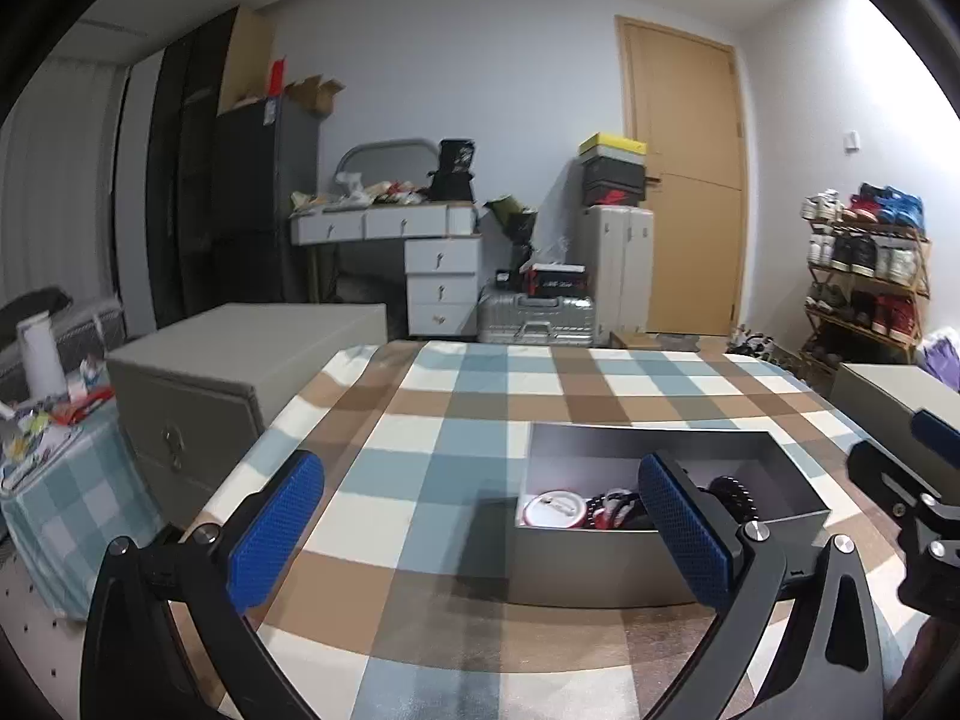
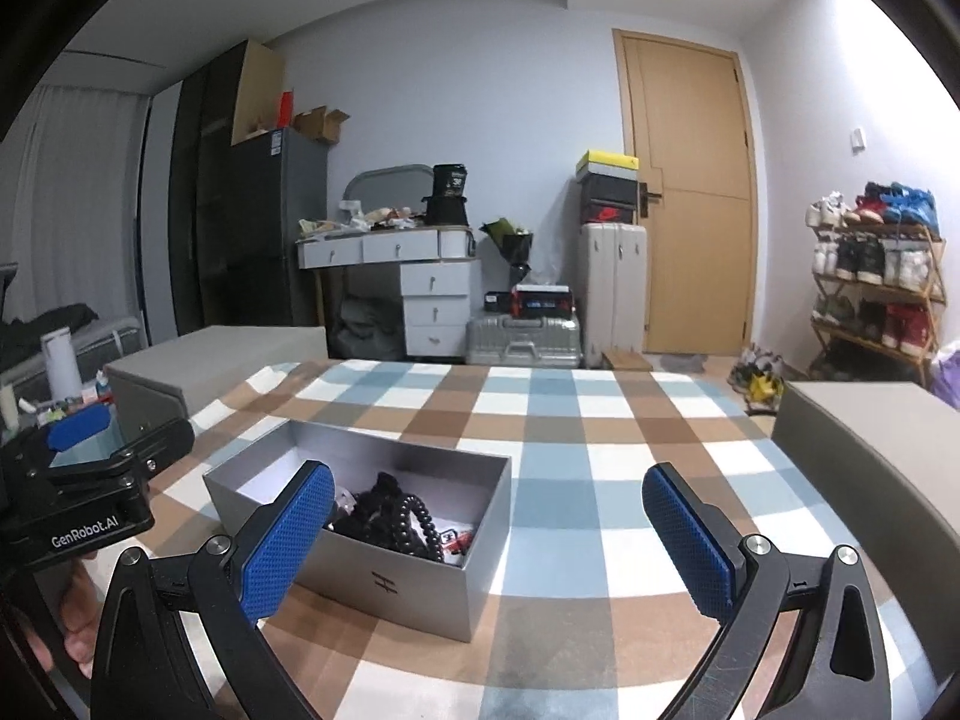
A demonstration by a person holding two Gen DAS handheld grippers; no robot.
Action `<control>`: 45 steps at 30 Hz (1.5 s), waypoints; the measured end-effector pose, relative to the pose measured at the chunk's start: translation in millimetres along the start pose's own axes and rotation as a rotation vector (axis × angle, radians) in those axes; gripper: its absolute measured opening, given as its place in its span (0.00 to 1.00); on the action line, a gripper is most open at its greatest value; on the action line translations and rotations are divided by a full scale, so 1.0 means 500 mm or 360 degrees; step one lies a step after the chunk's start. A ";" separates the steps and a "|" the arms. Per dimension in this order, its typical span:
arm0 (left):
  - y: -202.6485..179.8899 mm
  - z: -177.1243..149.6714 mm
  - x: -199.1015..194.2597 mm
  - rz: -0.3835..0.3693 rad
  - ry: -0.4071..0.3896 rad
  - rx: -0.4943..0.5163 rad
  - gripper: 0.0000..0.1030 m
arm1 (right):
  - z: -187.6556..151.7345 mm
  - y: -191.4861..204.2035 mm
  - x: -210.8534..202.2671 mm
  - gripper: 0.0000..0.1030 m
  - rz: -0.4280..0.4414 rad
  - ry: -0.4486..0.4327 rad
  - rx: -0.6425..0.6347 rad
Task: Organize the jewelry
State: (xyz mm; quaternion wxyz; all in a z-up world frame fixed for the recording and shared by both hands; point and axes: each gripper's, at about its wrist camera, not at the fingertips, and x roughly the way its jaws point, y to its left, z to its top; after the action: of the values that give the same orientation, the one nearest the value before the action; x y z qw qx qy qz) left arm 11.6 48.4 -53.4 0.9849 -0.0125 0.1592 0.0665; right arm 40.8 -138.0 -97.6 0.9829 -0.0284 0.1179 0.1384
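Blue-padded fingers [image 1: 276,531] of the left gripper [image 1: 480,531] are seen spread wide at the bottom of the left wrist view, and nothing is held between them. The right-hand finger of that gripper overlaps the near edge of a grey box [image 1: 606,564], which sits lower right of centre on a checked tablecloth [image 1: 420,420]. Inside the box a round white and red badge [image 1: 555,507] is seen at the left, with dark beaded jewelry [image 1: 729,495] at the right, partly hidden by the finger.

From the right wrist view, the right gripper [image 2: 489,534] is likewise shown fully parted and empty, low in the frame. The box is found left of centre there, its near left wall overlapped by the left-hand finger, and a black bead strand [image 2: 417,519] is piled within. A second grey box [image 2: 870,450] is placed at the right edge, well apart from the open one.
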 end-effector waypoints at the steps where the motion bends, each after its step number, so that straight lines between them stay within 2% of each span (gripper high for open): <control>1: -0.003 -0.001 -0.003 -0.0007 -0.0011 0.0008 0.99 | 0.000 -0.001 0.000 1.00 0.0003 0.0002 -0.0001; 45: -0.002 0.005 0.006 -0.0001 0.0006 -0.0009 0.99 | 0.002 -0.004 -0.001 1.00 0.0006 0.0012 -0.0001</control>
State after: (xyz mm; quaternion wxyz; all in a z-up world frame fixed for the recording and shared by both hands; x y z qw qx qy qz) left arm 15.4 48.0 -51.9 0.9846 -0.0155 0.1608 0.0667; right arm 41.2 -139.9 -96.7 0.9822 -0.0291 0.1216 0.1402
